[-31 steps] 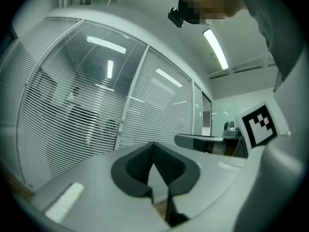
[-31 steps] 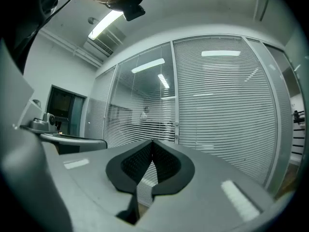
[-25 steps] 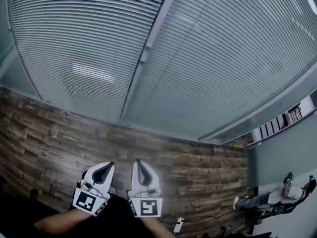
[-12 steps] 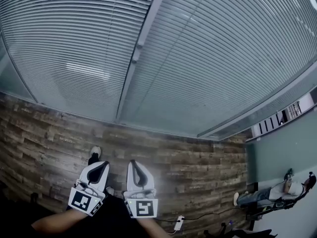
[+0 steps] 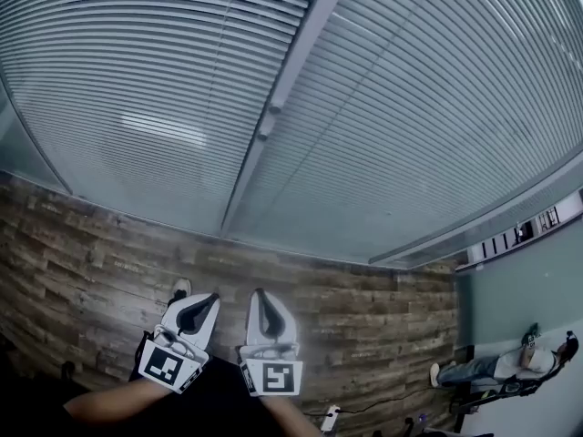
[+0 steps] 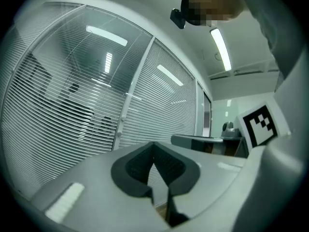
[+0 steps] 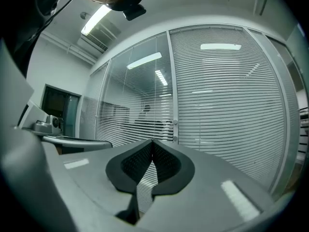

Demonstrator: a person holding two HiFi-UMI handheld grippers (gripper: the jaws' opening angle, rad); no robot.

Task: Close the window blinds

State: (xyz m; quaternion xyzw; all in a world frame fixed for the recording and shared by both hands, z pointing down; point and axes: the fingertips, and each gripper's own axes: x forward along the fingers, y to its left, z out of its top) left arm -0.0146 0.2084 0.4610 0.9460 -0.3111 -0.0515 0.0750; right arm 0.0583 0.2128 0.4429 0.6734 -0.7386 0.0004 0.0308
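The window blinds [image 5: 137, 89] hang in two panels on either side of a pale mullion [image 5: 290, 71] with small knobs [image 5: 265, 136] on it. In the right gripper view the left panel [image 7: 137, 115] has slats open enough to see through, and the right panel [image 7: 227, 105] looks more closed. My left gripper [image 5: 198, 300] and right gripper [image 5: 261, 299] are side by side low in the head view, short of the glass. Both are shut with nothing between the jaws, which also shows on the left gripper [image 6: 154, 144] and the right gripper [image 7: 152, 142] in their own views.
Wood-plank floor [image 5: 82, 262] runs below the window. A shoe [image 5: 180, 287] shows by the left gripper. A power strip [image 5: 328, 417] lies on the floor. A person [image 5: 496, 367] sits at the far right. A desk edge [image 6: 198, 140] is to the side.
The head view has swung: the mullion slid left, then back right. Both grippers stayed shut and side by side, drifting left and then right over the floor.
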